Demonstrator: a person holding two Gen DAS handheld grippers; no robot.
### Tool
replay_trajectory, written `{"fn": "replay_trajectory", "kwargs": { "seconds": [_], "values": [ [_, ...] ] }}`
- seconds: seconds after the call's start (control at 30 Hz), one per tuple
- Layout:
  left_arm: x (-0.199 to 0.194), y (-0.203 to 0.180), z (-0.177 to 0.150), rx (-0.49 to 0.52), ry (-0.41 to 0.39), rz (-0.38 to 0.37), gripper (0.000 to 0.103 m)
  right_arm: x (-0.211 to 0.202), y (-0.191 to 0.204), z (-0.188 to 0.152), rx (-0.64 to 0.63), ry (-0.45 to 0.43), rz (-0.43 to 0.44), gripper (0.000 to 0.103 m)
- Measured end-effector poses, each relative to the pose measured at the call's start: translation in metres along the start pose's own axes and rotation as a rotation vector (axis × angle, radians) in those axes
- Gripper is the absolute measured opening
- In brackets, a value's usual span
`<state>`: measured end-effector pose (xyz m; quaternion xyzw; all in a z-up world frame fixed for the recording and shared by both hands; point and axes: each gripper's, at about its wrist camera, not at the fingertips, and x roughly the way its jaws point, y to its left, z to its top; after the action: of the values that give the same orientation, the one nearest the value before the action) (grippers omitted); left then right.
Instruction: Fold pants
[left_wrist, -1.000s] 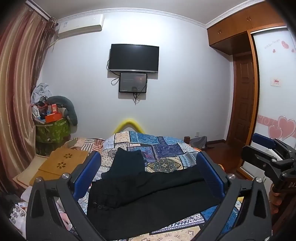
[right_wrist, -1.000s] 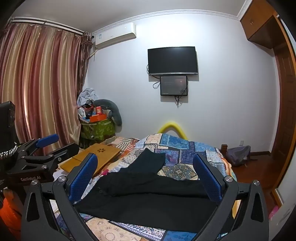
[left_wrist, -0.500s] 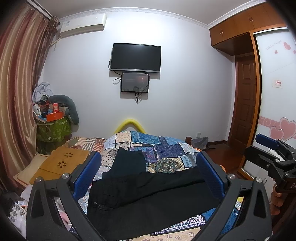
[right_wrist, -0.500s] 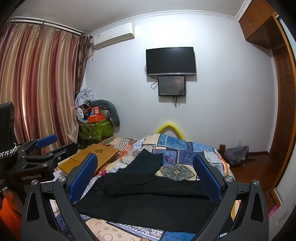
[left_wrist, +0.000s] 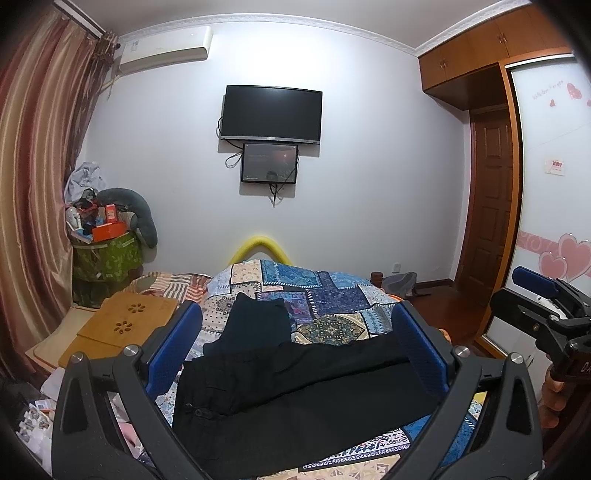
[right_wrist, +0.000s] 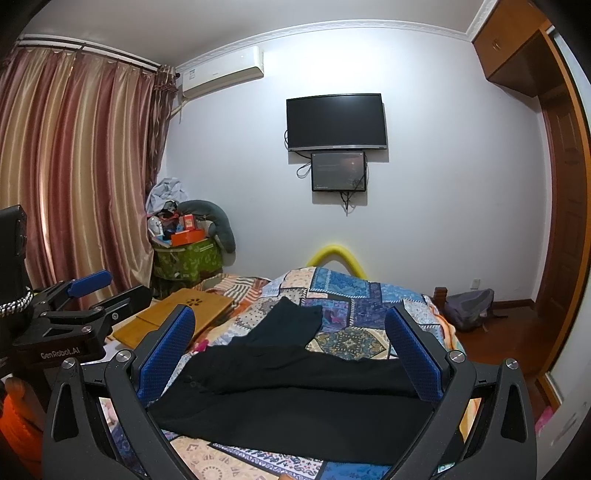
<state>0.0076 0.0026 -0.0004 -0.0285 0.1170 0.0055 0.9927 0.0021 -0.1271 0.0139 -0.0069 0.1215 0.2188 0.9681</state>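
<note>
Black pants (left_wrist: 295, 384) lie spread on the patchwork bedspread (left_wrist: 332, 299), waistband to the left, one leg running right, the other leg bent away toward the far end; they also show in the right wrist view (right_wrist: 295, 391). My left gripper (left_wrist: 295, 354) is open and empty, held above the near edge of the pants. My right gripper (right_wrist: 291, 354) is open and empty, also above the pants. The right gripper shows at the right edge of the left wrist view (left_wrist: 543, 306), and the left gripper at the left edge of the right wrist view (right_wrist: 77, 306).
A wooden lap table (left_wrist: 122, 325) lies on the bed left of the pants. A green storage box (left_wrist: 107, 258) piled with clutter stands by the curtain (right_wrist: 74, 184). A TV (left_wrist: 271, 112) hangs on the far wall. A wardrobe and door (left_wrist: 491, 229) are right.
Both grippers have drifted slightly, the views tilting down a little. The pants have not moved and both grippers stay open.
</note>
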Motion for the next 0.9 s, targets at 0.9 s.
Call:
{"fn": "replay_trajectory", "kwargs": {
  "seconds": [0.9],
  "values": [
    [-0.0018, -0.0001, -0.0052, 0.002, -0.003, -0.007, 0.103, -0.0004, -0.0020, 0.0009, 0.002, 0.002, -0.002, 0.102]
  ]
}}
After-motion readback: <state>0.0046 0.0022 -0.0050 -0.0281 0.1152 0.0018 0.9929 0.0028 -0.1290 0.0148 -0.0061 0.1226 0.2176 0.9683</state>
